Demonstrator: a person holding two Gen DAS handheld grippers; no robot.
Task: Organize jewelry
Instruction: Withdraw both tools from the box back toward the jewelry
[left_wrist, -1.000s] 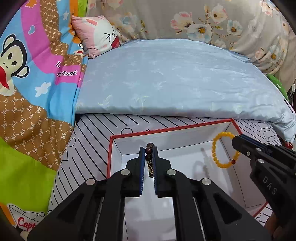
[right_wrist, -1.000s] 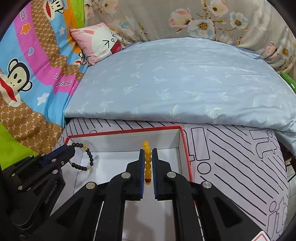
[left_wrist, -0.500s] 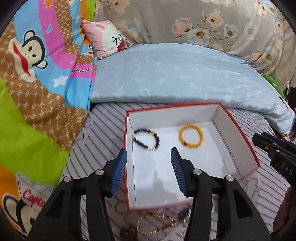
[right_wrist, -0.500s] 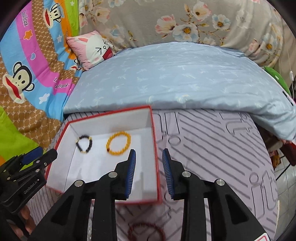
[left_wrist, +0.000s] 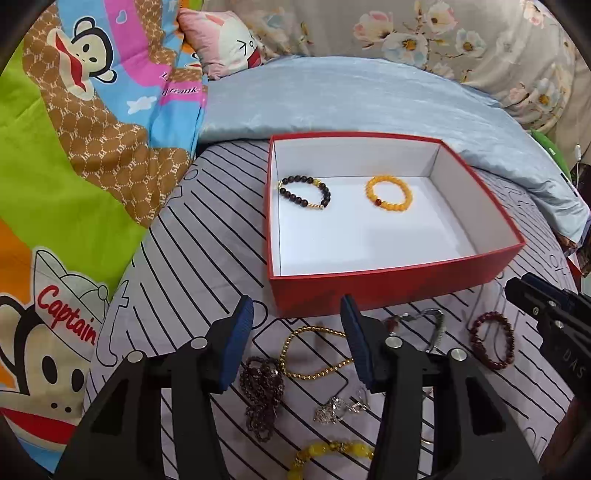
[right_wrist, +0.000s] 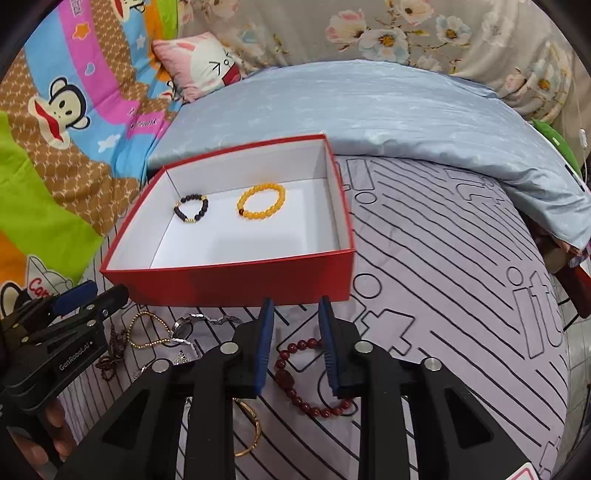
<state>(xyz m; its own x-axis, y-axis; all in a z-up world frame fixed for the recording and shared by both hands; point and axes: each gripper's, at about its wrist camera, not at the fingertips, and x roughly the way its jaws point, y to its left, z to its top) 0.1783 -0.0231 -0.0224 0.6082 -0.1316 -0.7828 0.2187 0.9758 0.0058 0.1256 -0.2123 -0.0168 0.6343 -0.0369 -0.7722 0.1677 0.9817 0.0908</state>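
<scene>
Red box (left_wrist: 388, 284) holds dark bracelet (left_wrist: 305, 192) beside yellow bracelet (left_wrist: 388, 193).

A box (left_wrist: 388, 284) sits on the bed sheet (right_wrist: 461, 258), with a folded quilt (left_wrist: 351, 99) behind it and a cartoon blanket (left_wrist: 74, 166) to its left. Inside, near the far wall, a dark bead bracelet (left_wrist: 304, 192) lies left of an amber bead bracelet (left_wrist: 389, 194), the two apart. In front of the box, loose jewelry lies on the sheet: a gold bead chain (left_wrist: 314, 354), a dark bead necklace (left_wrist: 262, 391) left of it, and a red bead bracelet (right_wrist: 310, 376) at the right.
</scene>
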